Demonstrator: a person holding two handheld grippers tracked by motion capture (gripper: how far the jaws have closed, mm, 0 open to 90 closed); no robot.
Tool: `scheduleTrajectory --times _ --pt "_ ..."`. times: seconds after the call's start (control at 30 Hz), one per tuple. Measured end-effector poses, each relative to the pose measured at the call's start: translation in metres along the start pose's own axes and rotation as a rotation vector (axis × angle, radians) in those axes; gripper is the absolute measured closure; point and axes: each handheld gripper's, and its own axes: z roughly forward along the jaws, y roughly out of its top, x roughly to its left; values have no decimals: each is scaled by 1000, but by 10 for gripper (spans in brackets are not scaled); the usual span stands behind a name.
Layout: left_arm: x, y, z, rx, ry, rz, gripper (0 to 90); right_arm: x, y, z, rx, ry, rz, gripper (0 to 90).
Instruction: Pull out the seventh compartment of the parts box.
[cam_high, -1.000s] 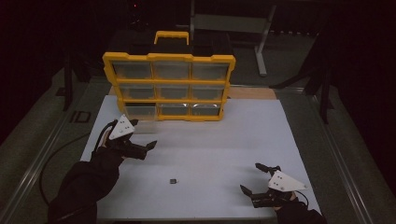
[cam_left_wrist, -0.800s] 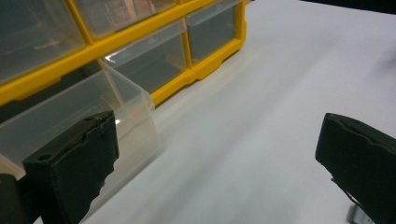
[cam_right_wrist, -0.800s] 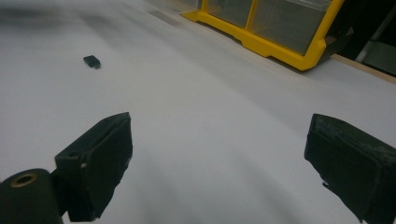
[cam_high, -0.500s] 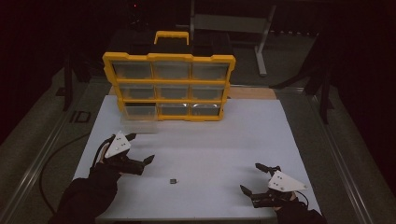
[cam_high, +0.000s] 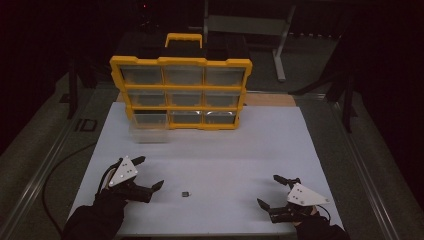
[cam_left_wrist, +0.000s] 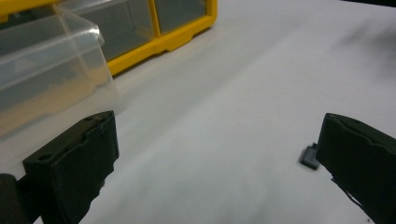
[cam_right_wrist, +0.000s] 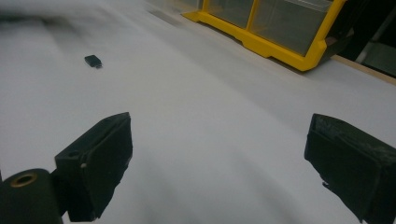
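Note:
A yellow organizer (cam_high: 180, 92) with clear drawers stands upright at the back of the white table (cam_high: 215, 145). Its bottom-left clear drawer (cam_high: 148, 125) is pulled out and rests on the table (cam_left_wrist: 42, 65). A small dark part (cam_high: 186, 193) lies near the front of the table, also in the left gripper view (cam_left_wrist: 309, 157) and the right gripper view (cam_right_wrist: 93, 60). My left gripper (cam_high: 149, 172) is open just left of that part, empty. My right gripper (cam_high: 274, 191) is open at the front right, empty. The organizer's yellow frame (cam_right_wrist: 280, 44) shows far ahead of it.
A metal stand (cam_high: 280, 50) and dark floor lie behind the organizer. A cable (cam_high: 55, 170) trails off the table's left edge. A wooden strip (cam_high: 270, 99) borders the table's back right.
My left gripper has drawn back from the pulled-out drawer toward the front of the table, coming close to the small dark part. The right gripper has stayed put.

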Motion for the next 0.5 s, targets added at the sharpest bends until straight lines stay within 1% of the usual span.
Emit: scheduleTrajectory --times 0.1,0.17,0.27,0.33,0.43,0.47,0.5 --pt "-2 -2 -1 11 3 11 0 0 0 0 0 -2 0 78" --pt "-3 -6 -4 9 1 0 0 0 0 -1 0 -2 -1 78" --pt "-2 -10 -6 5 21 -10 0 0 0 -1 -1 -2 -2 78" --pt "-1 -12 -7 6 39 -4 0 0 0 -1 -1 -2 -2 78" --pt "0 -15 -6 12 53 -3 0 0 0 -1 -3 -1 -1 78" --pt "0 -16 -6 17 54 -6 0 0 0 -1 -3 -1 -2 78" --pt "0 -17 -5 13 53 -8 0 0 0 -1 -3 0 -2 77"
